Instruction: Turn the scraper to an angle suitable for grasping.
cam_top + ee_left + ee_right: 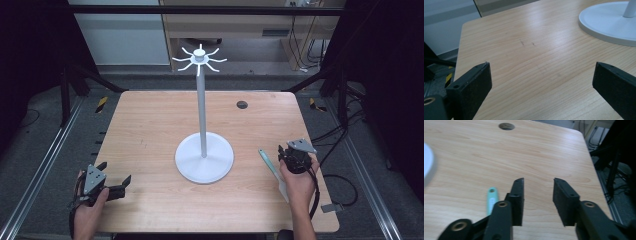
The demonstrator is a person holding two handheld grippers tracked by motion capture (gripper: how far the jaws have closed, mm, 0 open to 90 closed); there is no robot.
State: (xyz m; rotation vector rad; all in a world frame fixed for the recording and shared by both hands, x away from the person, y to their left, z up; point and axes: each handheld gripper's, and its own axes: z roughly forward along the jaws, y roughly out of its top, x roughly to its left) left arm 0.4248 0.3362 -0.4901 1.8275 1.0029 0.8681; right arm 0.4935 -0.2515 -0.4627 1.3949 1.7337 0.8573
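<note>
The mint-green, long-handled utensil [272,171] nearest my right tool [289,154] lies flat on the desk [150,125], just left of it, handle end pointing away from me.

left gripper [117,181] agape; right gripper [285,152] parted

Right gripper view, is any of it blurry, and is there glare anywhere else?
Right gripper view: the near black hand-held gripper and the teal handle look soft, slightly smeared. Left gripper view: a pale sheen on the table beside the white stand base.

Lab: framed test table [150,115], cables [300,50]
</note>
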